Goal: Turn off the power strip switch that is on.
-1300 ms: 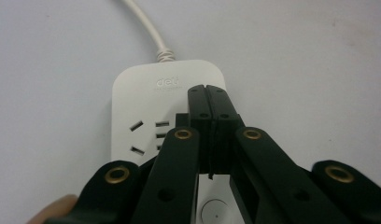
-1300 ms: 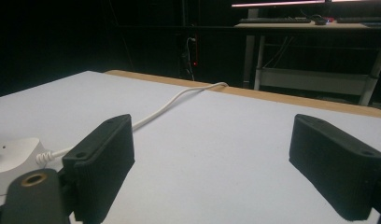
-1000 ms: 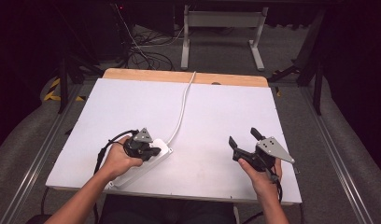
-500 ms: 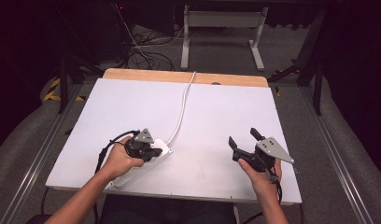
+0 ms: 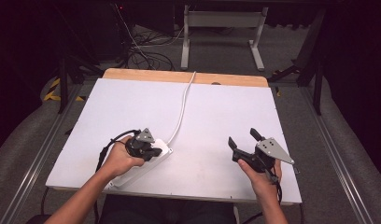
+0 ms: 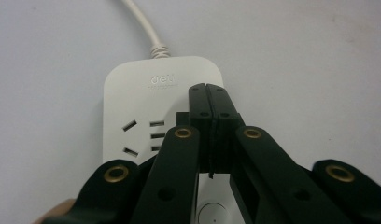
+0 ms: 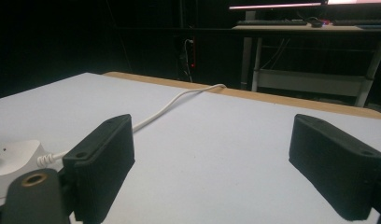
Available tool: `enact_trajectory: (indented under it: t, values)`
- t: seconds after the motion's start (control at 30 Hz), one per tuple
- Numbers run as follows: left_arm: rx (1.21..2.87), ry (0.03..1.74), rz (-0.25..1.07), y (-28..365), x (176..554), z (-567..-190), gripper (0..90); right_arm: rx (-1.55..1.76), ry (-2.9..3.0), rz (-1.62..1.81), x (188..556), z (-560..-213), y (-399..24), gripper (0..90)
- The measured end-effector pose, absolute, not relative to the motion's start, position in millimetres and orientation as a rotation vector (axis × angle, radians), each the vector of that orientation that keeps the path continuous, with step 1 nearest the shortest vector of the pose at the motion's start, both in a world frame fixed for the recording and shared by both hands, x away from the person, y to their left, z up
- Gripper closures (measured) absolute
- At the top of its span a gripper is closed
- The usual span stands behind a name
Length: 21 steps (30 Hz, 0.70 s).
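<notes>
A white power strip [image 5: 163, 150] lies on the white table top [image 5: 226, 107] at the front left, and its white cord [image 5: 181, 109] runs off over the far edge. My left gripper [image 5: 154, 151] rests over the strip, shut, with nothing between its jaws. In the left gripper view the closed tips [image 6: 207, 88] sit over the power strip [image 6: 146, 98] just below its logo, beside the sockets, and a round button [image 6: 212, 215] shows under the jaws. My right gripper [image 5: 243, 138] is held open above the front right of the table, with nothing in it.
The wooden back edge of the table [image 5: 184, 76] lies beyond the white sheet. Behind it, cables [image 5: 142, 56] and a white metal frame [image 5: 221, 32] stand on the floor. In the right gripper view the cord [image 7: 174, 105] crosses the table between the open pads [image 7: 109, 158].
</notes>
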<state>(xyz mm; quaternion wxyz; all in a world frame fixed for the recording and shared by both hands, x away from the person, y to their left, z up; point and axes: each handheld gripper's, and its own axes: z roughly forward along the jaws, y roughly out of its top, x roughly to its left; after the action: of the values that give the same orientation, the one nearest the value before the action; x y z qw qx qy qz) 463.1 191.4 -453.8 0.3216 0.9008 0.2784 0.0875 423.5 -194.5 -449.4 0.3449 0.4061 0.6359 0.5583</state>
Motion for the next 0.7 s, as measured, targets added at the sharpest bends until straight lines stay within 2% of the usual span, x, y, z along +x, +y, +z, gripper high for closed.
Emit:
enact_trajectory:
  t: [0.63,0.7]
  values:
    - [2.364,0.717,0.232,192.1,462.8,-454.2,90.0,1.055,1.65,1.451,423.4,-449.4,-194.5,14.9]
    - [2.383,0.708,0.281,189.2,461.3,-453.2,90.0,1.056,1.652,1.45,423.4,-449.6,-194.5,15.0]
